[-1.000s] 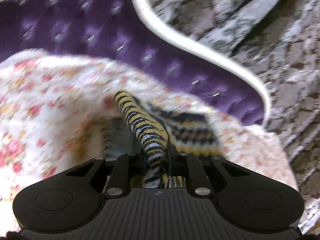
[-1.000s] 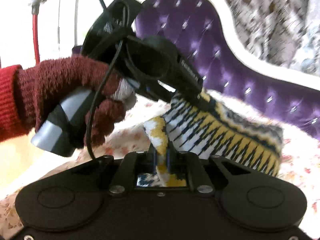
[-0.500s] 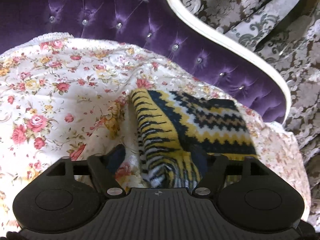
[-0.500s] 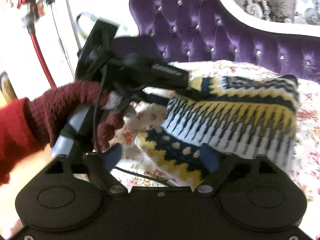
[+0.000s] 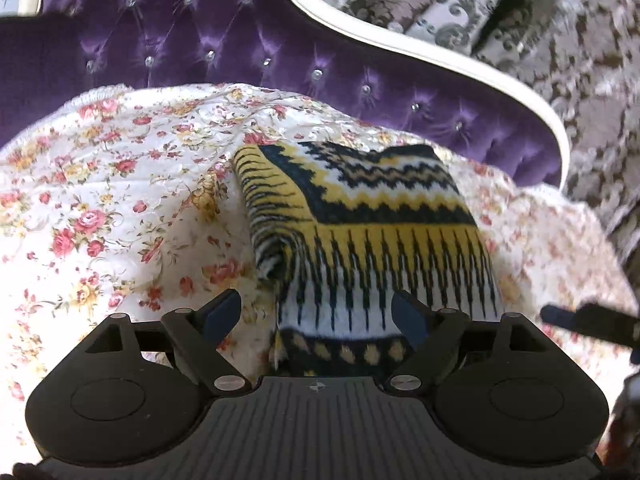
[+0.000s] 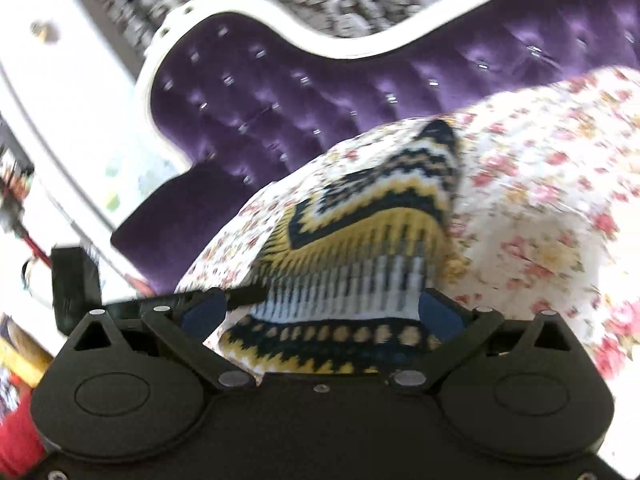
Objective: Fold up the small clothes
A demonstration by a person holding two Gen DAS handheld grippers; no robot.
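left wrist view: the left hand-held gripper (image 5: 316, 312) is spread wide, holding nothing, right over the near edge of the folded knit sweater (image 5: 372, 232) lying on the floral bedspread (image 5: 100, 208) by the purple tufted headboard (image 5: 208, 48). looks soft, thick and floppy, so i'd pinch a folded edge or corner.

right wrist view: blurry, but the right hand-held gripper (image 6: 320, 314) is wide too, empty, at the sweater's hem. no containers anywhere.
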